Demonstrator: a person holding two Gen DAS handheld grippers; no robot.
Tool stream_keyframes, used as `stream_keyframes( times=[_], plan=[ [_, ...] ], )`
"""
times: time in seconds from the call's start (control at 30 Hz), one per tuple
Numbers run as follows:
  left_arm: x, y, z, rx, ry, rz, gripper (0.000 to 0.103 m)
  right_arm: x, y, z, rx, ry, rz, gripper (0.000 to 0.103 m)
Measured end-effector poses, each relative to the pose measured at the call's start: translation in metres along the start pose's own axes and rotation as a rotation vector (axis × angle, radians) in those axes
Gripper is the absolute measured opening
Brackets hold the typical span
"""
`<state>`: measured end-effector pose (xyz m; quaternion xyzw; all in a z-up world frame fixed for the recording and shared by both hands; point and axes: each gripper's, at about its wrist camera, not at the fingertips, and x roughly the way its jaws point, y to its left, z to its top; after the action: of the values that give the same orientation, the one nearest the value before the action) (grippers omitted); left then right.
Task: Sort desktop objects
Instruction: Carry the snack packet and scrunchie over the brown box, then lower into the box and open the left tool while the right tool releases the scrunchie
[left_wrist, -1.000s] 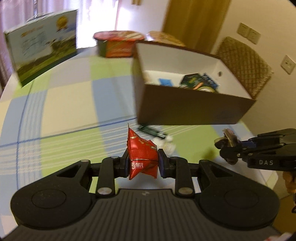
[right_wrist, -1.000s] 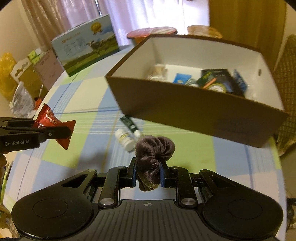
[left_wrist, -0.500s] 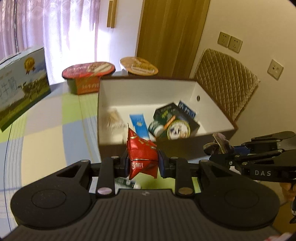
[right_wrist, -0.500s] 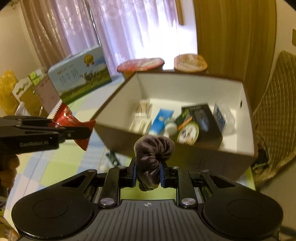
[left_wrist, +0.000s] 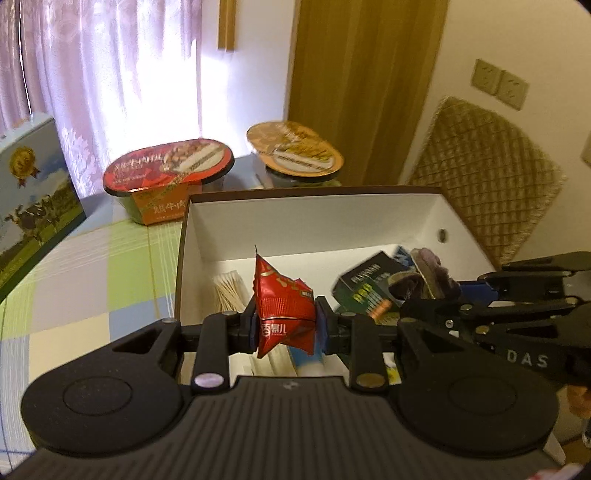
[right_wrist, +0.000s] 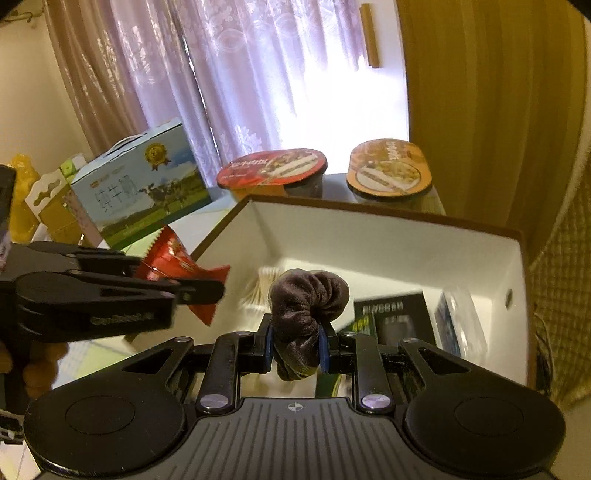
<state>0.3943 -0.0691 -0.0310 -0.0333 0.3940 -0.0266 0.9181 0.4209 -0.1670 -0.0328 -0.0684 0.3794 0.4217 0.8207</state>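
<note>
My left gripper (left_wrist: 284, 326) is shut on a red snack packet (left_wrist: 282, 304), held over the near part of the open cardboard box (left_wrist: 314, 214). My right gripper (right_wrist: 297, 349) is shut on a brown velvet scrunchie (right_wrist: 304, 302), also above the box (right_wrist: 406, 236). In the right wrist view the left gripper (right_wrist: 201, 291) with the red packet (right_wrist: 170, 258) hangs at the box's left rim. From the left wrist camera the right gripper (left_wrist: 424, 299) shows at the right with the scrunchie (left_wrist: 432, 273). Inside lie cotton swabs (left_wrist: 229, 291), a dark packet (left_wrist: 369, 291) and a tube.
Two instant noodle bowls, one red-lidded (left_wrist: 170, 173) and one orange-lidded (left_wrist: 295, 155), stand behind the box. A milk carton box (left_wrist: 29, 199) is at the far left on the checked tablecloth (left_wrist: 92, 266). A quilted chair back (left_wrist: 484, 177) rises at the right. Curtains hang behind.
Both grippers have risen and moved forward from in front of the box to over its open top, each still holding its object. The box interior now fills the view below them.
</note>
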Motion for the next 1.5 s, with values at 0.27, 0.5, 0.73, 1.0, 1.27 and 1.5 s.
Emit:
stream_keyframes(
  times=[0.27,0.5,0.73,1.0,1.27,1.5],
  plan=[
    [0.062,0.008,0.029,0.013,0.048,0.032,0.024,0.055,-0.023,0.028,-0.035,0.037,-0.011,0.020],
    [0.097,0.010,0.040,0.063,0.091,0.043,0.025,0.085,-0.040,0.041,-0.018,0.071,-0.025,0.020],
    [0.114,0.010,0.044,0.102,0.109,0.048,0.030,0.099,-0.048,0.046,-0.008,0.091,-0.038,0.020],
    [0.113,0.014,0.047,0.110,0.099,0.054,0.033,0.106,-0.053,0.044,0.001,0.109,-0.051,0.020],
    [0.104,0.019,0.051,0.088,0.090,0.054,0.034,0.098,-0.044,0.046,-0.025,0.033,-0.061,0.061],
    [0.088,0.026,0.049,0.047,0.086,0.046,0.050,0.081,-0.041,0.042,-0.053,0.039,-0.065,0.072]
  ],
)
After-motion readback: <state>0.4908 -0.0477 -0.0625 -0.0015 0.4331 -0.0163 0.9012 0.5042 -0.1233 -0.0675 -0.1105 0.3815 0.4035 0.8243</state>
